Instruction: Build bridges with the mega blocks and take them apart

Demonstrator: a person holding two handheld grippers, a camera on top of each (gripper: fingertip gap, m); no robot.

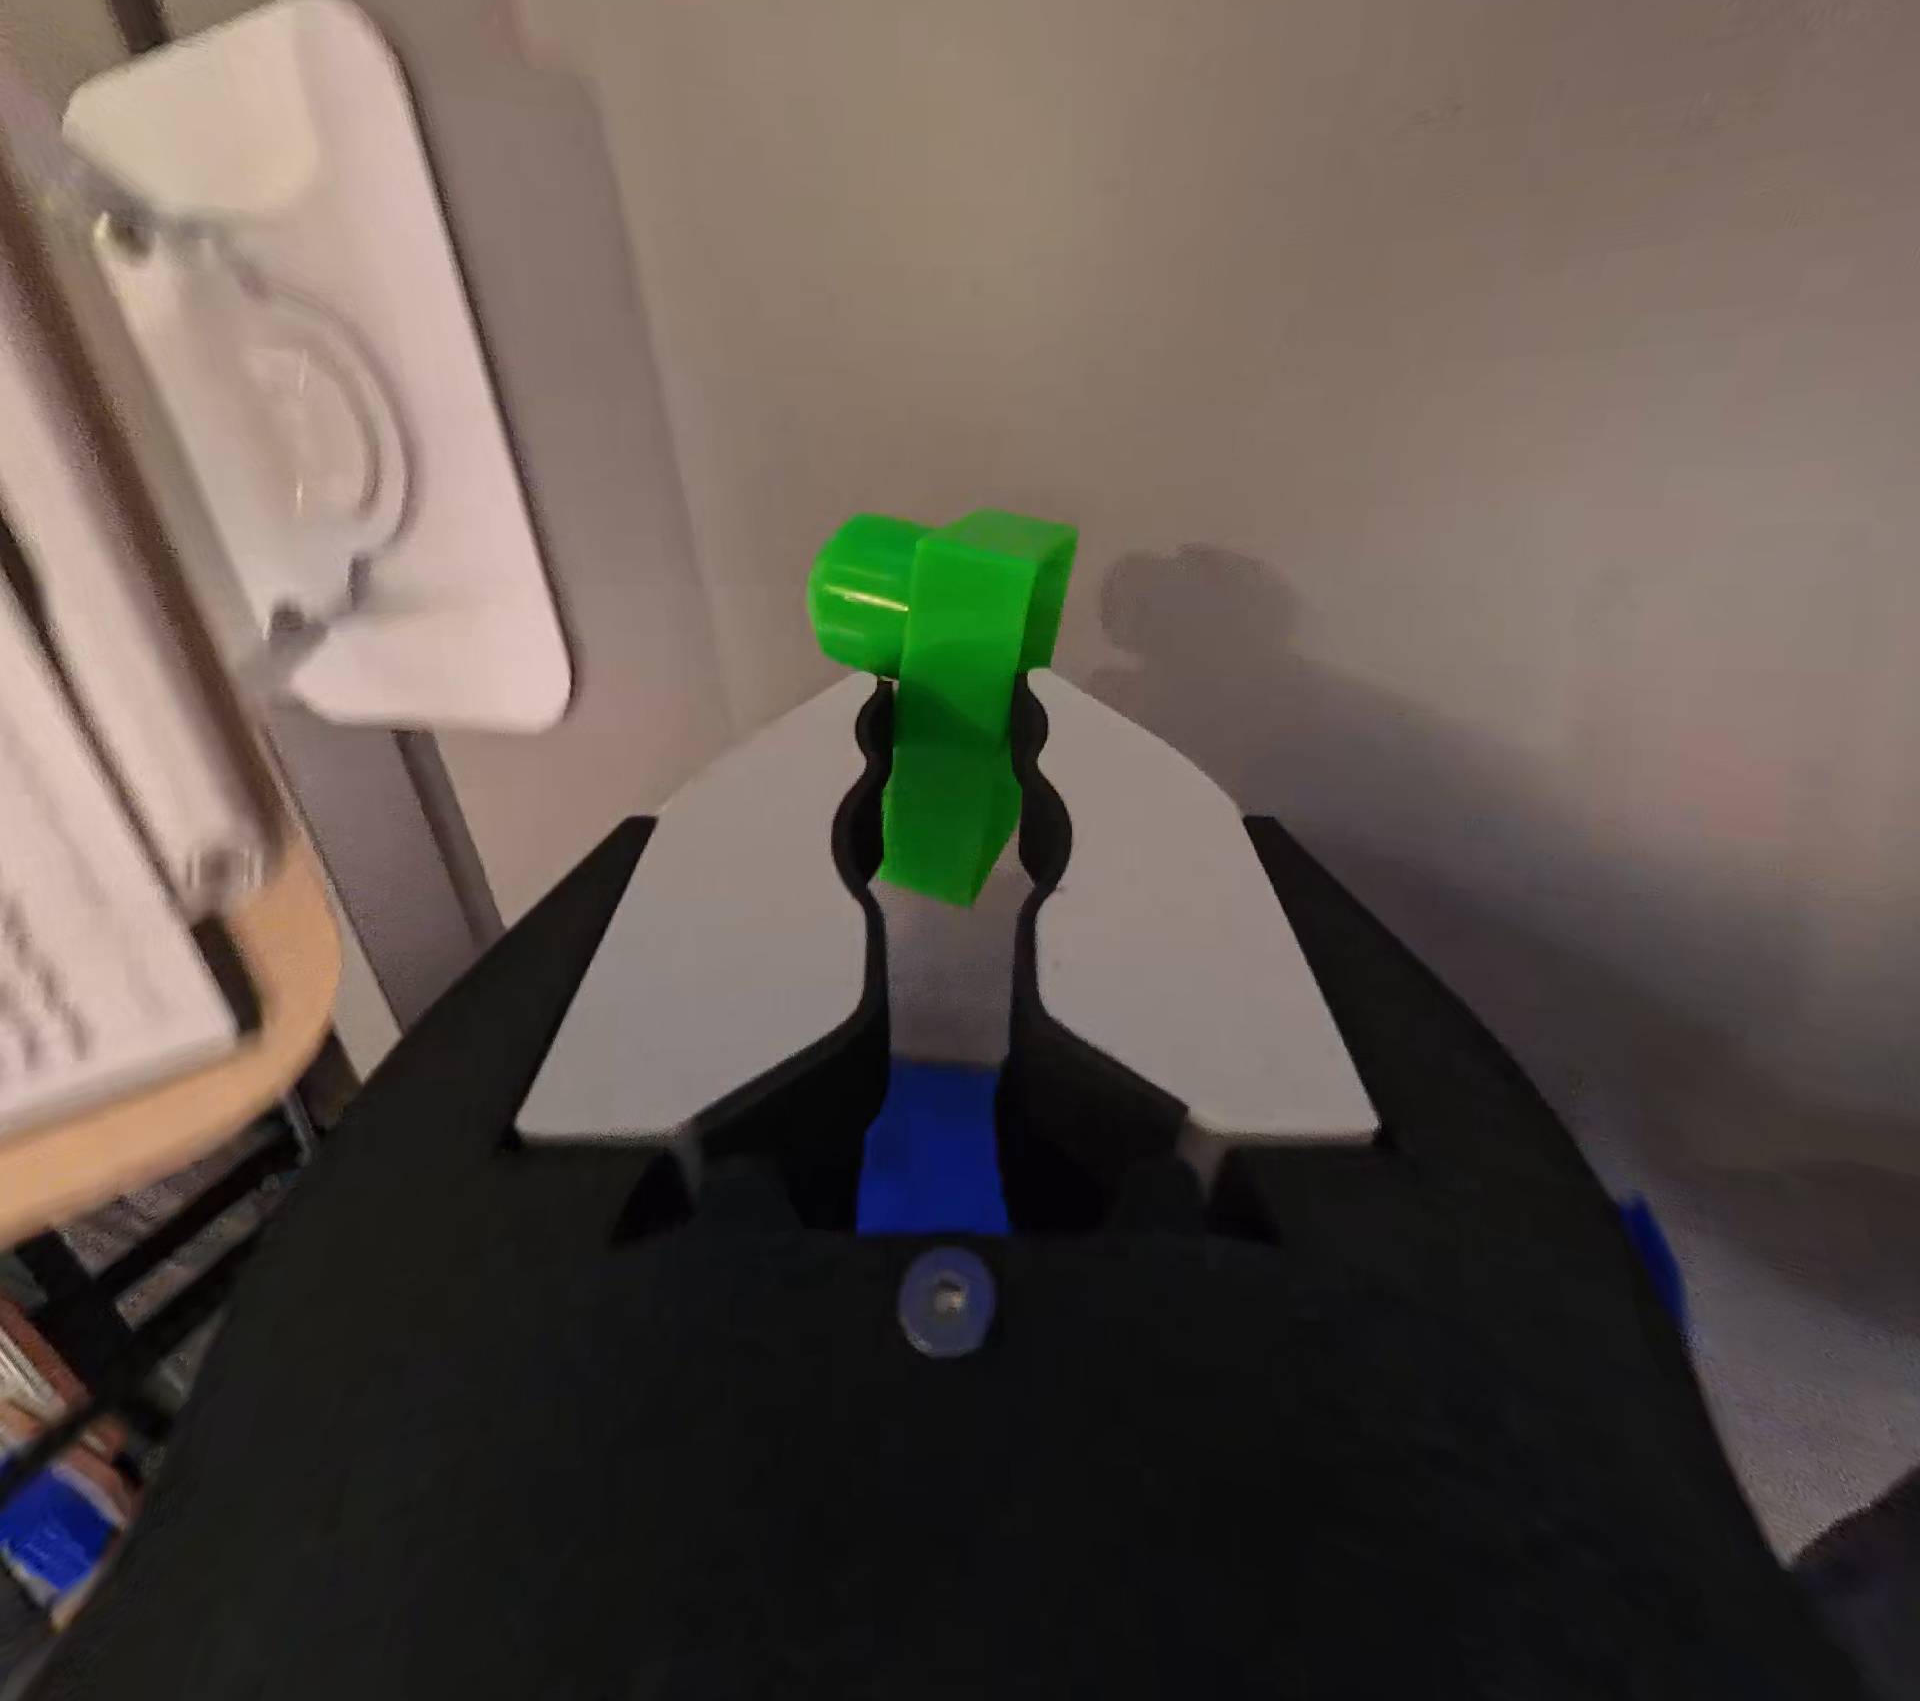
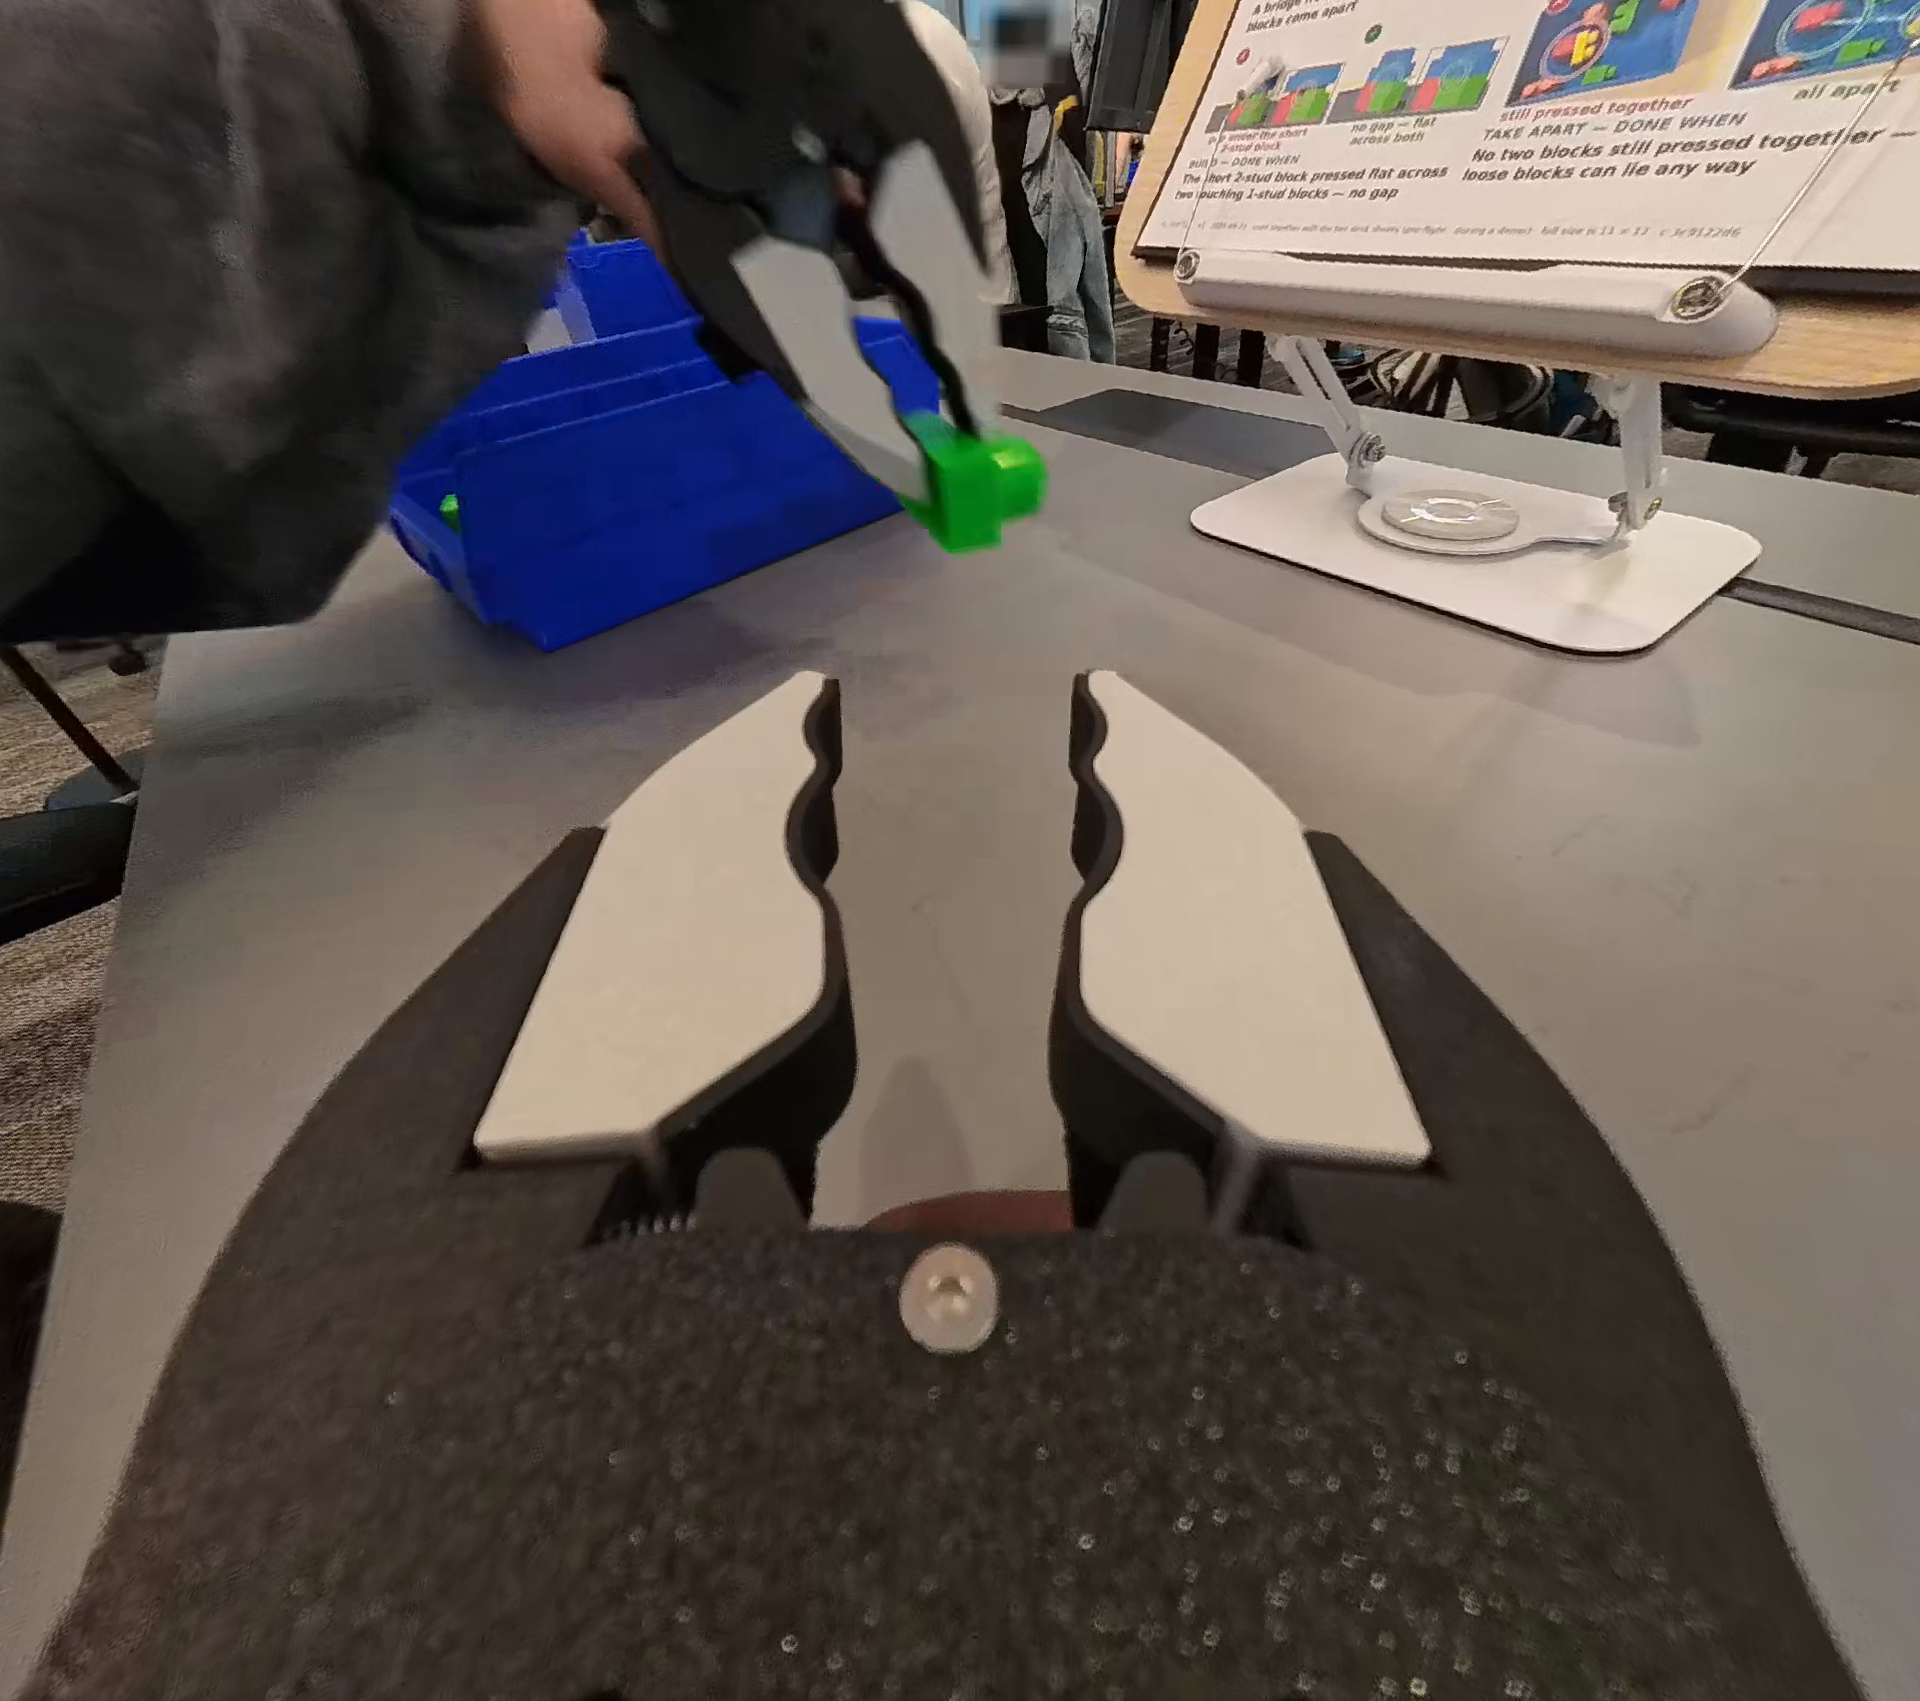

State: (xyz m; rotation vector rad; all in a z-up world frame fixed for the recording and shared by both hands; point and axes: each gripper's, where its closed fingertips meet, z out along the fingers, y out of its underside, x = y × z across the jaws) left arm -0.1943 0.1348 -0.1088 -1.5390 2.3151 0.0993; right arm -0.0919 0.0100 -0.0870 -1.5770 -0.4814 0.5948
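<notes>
The left gripper pinches a green one-stud block between its two fingertips and holds it in the air above the grey table. In the left wrist view the block lies sideways in the grip — its round stud points to the left, and its square body sits between the wavy black pads. In the right wrist view the same gripper comes in from the far left, held by a hand in a grey sleeve, and the block hangs just above the table surface, not touching it as far as I can see.

The right gripper is spread, with nothing between its fingers; it hovers low over the near part of the table.

A blue bin stands on the far left of the table, just behind the held block. On the far right a white stand carries an instruction sheet on a wooden board.
</notes>
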